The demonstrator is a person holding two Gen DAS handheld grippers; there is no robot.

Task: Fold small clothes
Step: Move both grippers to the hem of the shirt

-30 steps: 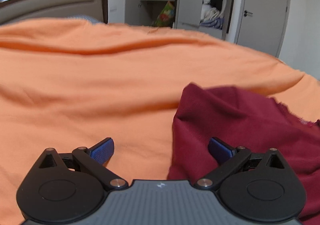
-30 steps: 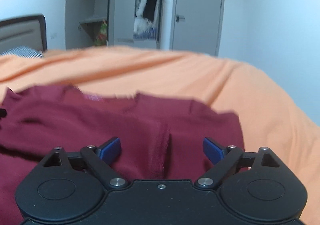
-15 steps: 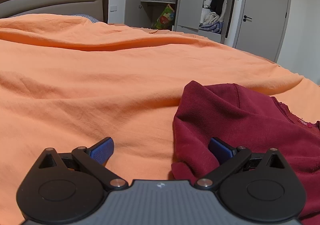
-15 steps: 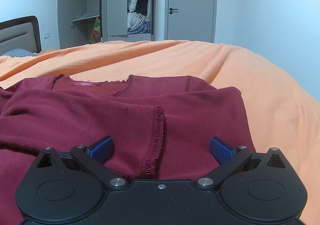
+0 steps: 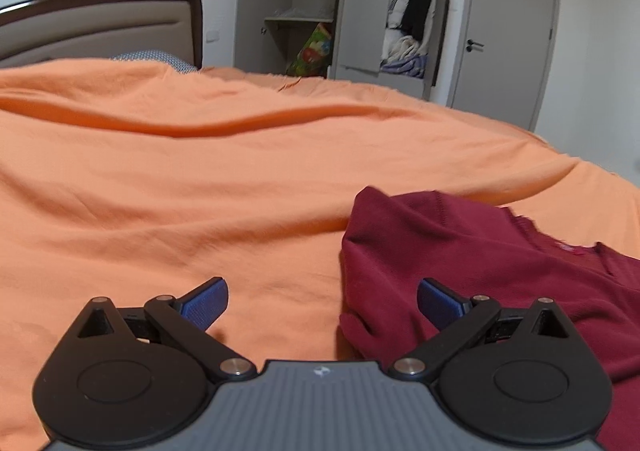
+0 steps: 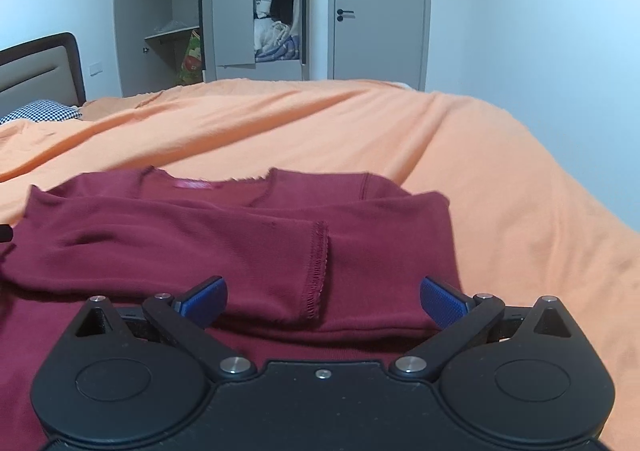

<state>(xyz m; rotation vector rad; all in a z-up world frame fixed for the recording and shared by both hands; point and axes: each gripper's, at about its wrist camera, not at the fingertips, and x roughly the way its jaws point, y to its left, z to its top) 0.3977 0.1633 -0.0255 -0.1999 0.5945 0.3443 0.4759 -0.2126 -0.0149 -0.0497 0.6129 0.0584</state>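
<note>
Both tongs hover low over an orange bedspread [image 5: 200,179], spread wide and gripping nothing. The left tongs [image 5: 322,301] straddle the edge of a maroon long-sleeved top [image 5: 460,251]; the right tongs [image 6: 323,299] sit above its folded-in sleeve [image 6: 240,247], lace-trimmed cuff [image 6: 318,271] lying across the body, pink neck label [image 6: 196,185] showing.

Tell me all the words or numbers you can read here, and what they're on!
None can be read.
Neck label inside the red top: pink, print too blurred.
Left gripper: a small white logo mark on its body, no letters.
Bag in the wardrobe: colourful pictures, no clear words.
</note>
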